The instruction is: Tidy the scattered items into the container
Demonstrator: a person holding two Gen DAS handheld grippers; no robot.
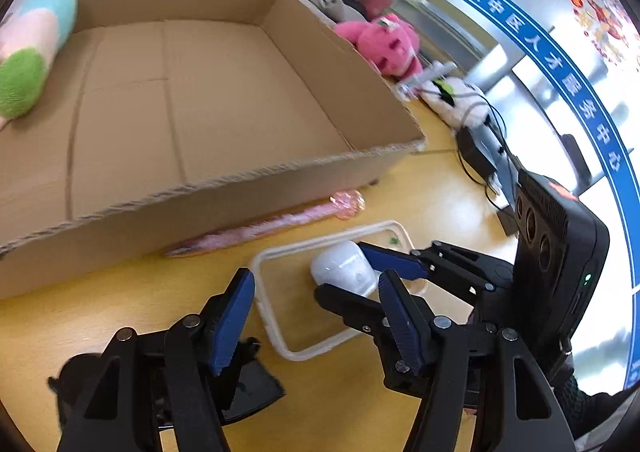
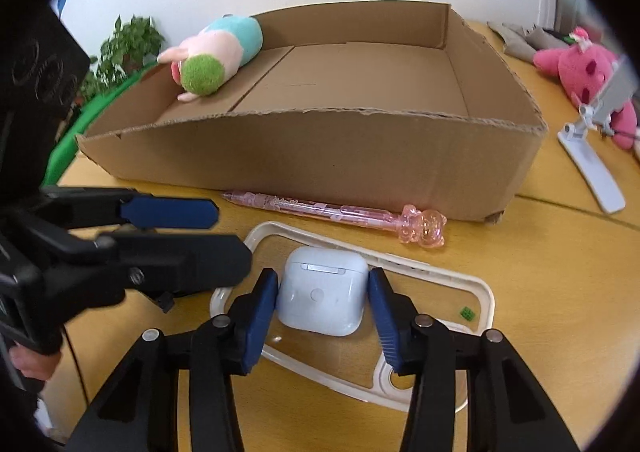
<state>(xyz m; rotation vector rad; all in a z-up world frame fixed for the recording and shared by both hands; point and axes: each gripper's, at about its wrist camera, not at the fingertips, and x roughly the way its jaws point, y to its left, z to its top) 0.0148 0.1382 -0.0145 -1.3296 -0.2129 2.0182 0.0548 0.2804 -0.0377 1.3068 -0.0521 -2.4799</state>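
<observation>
Ahead of claw: cardboard box wall, pink pen along it.
Above box: open.

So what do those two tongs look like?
Both the left tongs and the right tongs have black, bony-looking frames with round silver bolts at the joints. Each finger wears a flat, ridged blue pad. A chunky black camera block with round lenses and a small green light rides on the right one.

The pink plush bear is cut off at the frame's edge, partly behind a white stand.
</observation>
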